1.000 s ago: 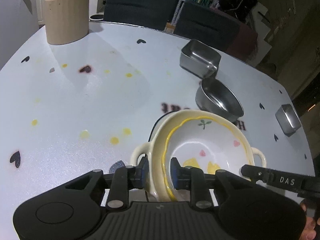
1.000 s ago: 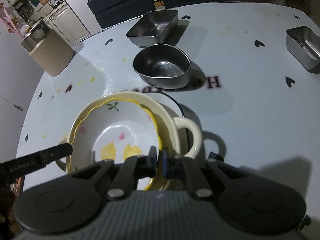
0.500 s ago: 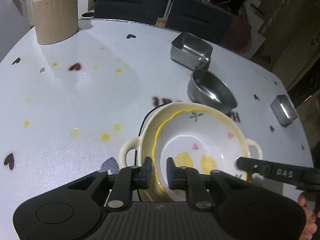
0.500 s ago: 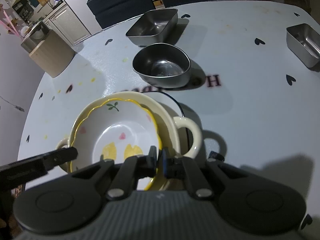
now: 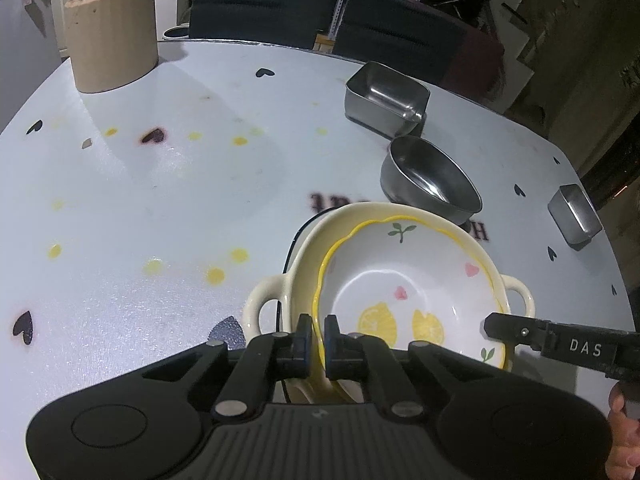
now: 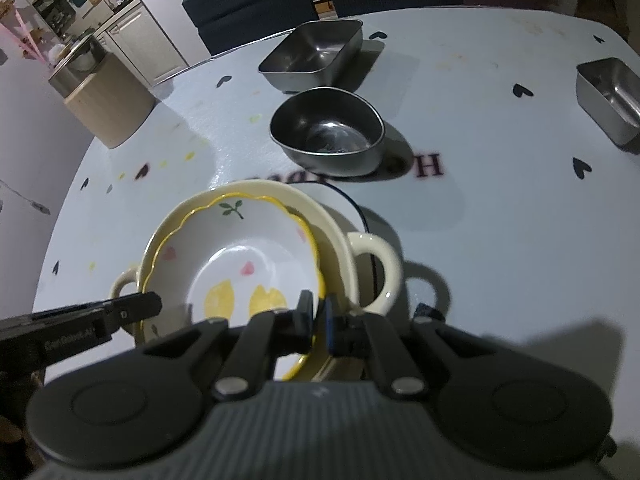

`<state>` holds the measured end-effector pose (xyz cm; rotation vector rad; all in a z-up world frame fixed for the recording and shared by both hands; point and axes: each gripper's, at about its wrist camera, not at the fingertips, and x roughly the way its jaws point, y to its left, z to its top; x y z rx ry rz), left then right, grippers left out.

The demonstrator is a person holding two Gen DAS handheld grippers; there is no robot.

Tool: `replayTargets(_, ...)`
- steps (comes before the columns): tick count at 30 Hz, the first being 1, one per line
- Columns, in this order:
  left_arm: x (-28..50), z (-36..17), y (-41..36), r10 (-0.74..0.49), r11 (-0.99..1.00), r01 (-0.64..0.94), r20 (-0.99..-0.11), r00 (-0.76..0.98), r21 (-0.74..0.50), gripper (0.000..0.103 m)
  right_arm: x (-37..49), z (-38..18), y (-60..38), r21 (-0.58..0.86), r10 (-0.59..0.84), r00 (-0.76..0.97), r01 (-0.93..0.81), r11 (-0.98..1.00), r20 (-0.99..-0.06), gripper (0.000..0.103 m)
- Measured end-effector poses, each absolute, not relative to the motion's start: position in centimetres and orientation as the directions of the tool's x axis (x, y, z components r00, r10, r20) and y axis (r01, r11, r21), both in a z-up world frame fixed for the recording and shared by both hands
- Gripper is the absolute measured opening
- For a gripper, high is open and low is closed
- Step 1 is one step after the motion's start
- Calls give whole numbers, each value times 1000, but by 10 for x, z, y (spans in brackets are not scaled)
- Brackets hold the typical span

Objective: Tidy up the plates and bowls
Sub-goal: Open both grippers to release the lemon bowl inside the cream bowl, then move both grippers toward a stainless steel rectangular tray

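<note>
Nearest: my left tongs (image 5: pixel 316 336) have just closed from partly open onto the near-left rim of the lemon-print bowl (image 5: pixel 404 296); my right tongs (image 6: pixel 318 316) stay clamped on its opposite rim. I judge the bowl now gripped on both sides and ready to lift. It sits nested in the cream two-handled bowl (image 5: pixel 272 304), itself on a plate whose dark rim (image 5: pixel 292 240) shows. Beyond on the desk (image 5: pixel 160 200): round steel bowl (image 5: pixel 428 184), square steel tray (image 5: pixel 384 98), small steel tin (image 5: pixel 574 216), beige canister (image 5: pixel 110 36)
</note>
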<state>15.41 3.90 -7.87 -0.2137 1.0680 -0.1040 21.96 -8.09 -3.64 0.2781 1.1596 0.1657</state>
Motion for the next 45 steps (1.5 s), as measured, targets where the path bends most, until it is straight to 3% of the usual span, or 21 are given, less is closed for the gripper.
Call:
replayTargets(7, 151, -69, 41, -183, 973, -30, -846, 501, -229, 9, 220, -33, -84, 308, 276, 410, 12, 951, -869, 12)
replayTargets(15, 143, -58, 36, -179, 976, -15, -838, 516, -218, 25, 214, -23, -86, 319, 293, 432, -12, 948, -853, 20)
replayTargets(19, 137, -51, 31, -182, 977, 1, -828, 531, -214, 40, 207, -15, -90, 328, 308, 456, -37, 944, -835, 27)
replayTargets(21, 134, -46, 27, -185, 977, 10, -819, 543, -215, 47, 203, -10, -94, 329, 310, 475, -44, 943, -824, 35)
replayTargets(25, 131, -37, 20, -185, 976, 13, -795, 578, -218, 79, 196, 1, -107, 323, 301, 521, -51, 945, -798, 51)
replayTargets(29, 131, -29, 7, -195, 974, 27, -770, 608, -226, 95, 189, 13, -118, 287, 267, 576, -59, 956, -772, 68)
replayTargets(38, 141, -21, -44, -227, 970, 85, -726, 649, -228, 103, 177, 32, -174, 220, 162, 677, 0, 976, -718, 102)
replayTargets(45, 159, -25, -82, -242, 965, 87, -716, 655, -246, 103, 176, 47, -240, 198, 110, 736, 33, 980, -668, 103)
